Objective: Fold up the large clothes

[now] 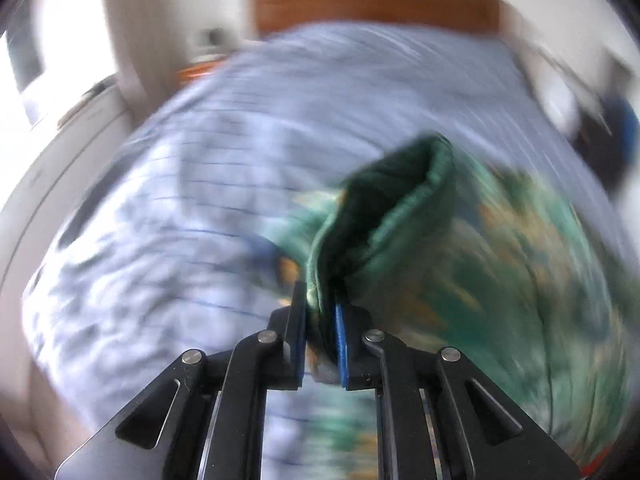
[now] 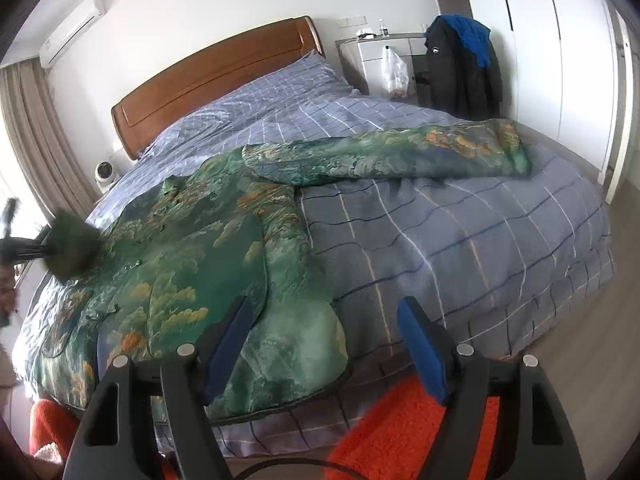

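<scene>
Green patterned jacket (image 2: 208,248) spread on checked bed (image 2: 460,240); left gripper (image 1: 320,320) clamps sleeve cuff (image 1: 384,216), lifted; right gripper (image 2: 324,344) jaws wide, empty; far sleeve (image 2: 400,152) outstretched; folding judged barely begun.

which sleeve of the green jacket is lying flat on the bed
The far sleeve, stretched across the bed. The other sleeve's cuff is lifted, pinched in the left gripper.
</scene>
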`<state>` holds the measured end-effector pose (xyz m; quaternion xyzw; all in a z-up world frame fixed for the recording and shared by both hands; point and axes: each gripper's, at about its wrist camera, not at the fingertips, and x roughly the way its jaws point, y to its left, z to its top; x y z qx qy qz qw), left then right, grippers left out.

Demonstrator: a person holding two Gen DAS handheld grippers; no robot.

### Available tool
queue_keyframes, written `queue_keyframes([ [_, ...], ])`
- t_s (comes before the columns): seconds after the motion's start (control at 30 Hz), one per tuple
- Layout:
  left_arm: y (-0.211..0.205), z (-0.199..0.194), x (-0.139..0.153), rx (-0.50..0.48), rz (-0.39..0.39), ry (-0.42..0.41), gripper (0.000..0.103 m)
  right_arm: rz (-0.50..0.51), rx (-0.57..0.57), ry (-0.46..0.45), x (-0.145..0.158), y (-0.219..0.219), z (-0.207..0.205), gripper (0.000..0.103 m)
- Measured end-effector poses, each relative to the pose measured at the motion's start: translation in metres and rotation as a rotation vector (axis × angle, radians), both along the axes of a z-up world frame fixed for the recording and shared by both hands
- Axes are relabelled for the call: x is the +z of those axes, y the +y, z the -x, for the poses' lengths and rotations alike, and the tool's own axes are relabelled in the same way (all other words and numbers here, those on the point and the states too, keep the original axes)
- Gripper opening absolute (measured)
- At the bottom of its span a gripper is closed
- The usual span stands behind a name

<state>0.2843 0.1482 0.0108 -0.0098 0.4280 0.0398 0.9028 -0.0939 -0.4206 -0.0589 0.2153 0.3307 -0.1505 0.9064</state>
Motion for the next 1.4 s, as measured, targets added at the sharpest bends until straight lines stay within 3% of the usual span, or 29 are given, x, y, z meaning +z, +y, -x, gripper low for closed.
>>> queue_keyframes([
  [0.1, 0.098, -0.003, 0.01, 0.233, -0.009, -0.016, 0.01, -0.012, 0.01, 0.017, -0.004, 0.002, -0.005, 0.075],
  [0.23, 0.188, -0.007, -0.025, 0.469, -0.079, 0.045, 0.009, -0.012, 0.035, 0.041, -0.005, 0.009, -0.012, 0.075],
  [0.37, 0.239, -0.005, -0.079, 0.609, -0.04, 0.153, 0.003, -0.008, 0.069, 0.07, -0.004, 0.019, -0.017, 0.075],
  [0.5, 0.254, 0.002, -0.114, 0.636, -0.027, 0.219, 0.005, 0.007, 0.081, 0.094, 0.0, 0.026, -0.016, 0.075],
  [0.57, 0.26, 0.016, -0.119, 0.657, 0.017, 0.223, 0.024, 0.014, 0.085, 0.101, 0.002, 0.028, -0.015, 0.075],
  [0.6, 0.261, 0.024, -0.117, 0.658, 0.028, 0.216, 0.046, 0.014, 0.087, 0.104, 0.003, 0.027, -0.015, 0.075],
  [0.63, 0.261, 0.038, -0.112, 0.655, 0.029, 0.194, 0.061, 0.012, 0.087, 0.104, 0.004, 0.027, -0.016, 0.075],
  [0.7, 0.251, 0.063, -0.101, 0.586, 0.048, 0.137, 0.076, 0.013, 0.081, 0.101, 0.009, 0.02, -0.017, 0.075],
  [0.8, 0.215, 0.098, -0.099, 0.381, 0.123, 0.13, 0.078, 0.001, 0.098, 0.105, 0.013, 0.005, -0.023, 0.075],
  [0.93, 0.125, 0.145, -0.102, 0.003, 0.267, 0.193, 0.082, -0.107, 0.182, 0.129, 0.009, -0.015, -0.038, 0.075],
  [1.1, 0.029, 0.17, -0.109, -0.279, 0.231, 0.219, 0.093, -0.229, 0.33, 0.2, -0.014, -0.027, -0.063, 0.077],
  [1.17, 0.004, 0.17, -0.117, -0.338, 0.199, 0.245, 0.093, -0.258, 0.372, 0.245, -0.028, -0.027, -0.07, 0.08],
  [1.23, -0.011, 0.169, -0.124, -0.382, 0.215, 0.281, 0.092, -0.298, 0.408, 0.283, -0.044, -0.025, -0.074, 0.08],
  [1.27, -0.016, 0.169, -0.126, -0.399, 0.231, 0.297, 0.091, -0.334, 0.435, 0.281, -0.049, -0.024, -0.075, 0.076],
  [1.3, -0.02, 0.169, -0.129, -0.408, 0.241, 0.311, 0.079, -0.359, 0.467, 0.276, -0.051, -0.02, -0.074, 0.071],
  [1.37, -0.022, 0.169, -0.134, -0.395, 0.215, 0.332, 0.058, -0.302, 0.486, 0.294, -0.047, -0.015, -0.073, 0.034],
  [1.4, -0.021, 0.169, -0.134, -0.382, 0.204, 0.332, 0.039, -0.281, 0.486, 0.3, -0.045, -0.013, -0.073, 0.026],
])
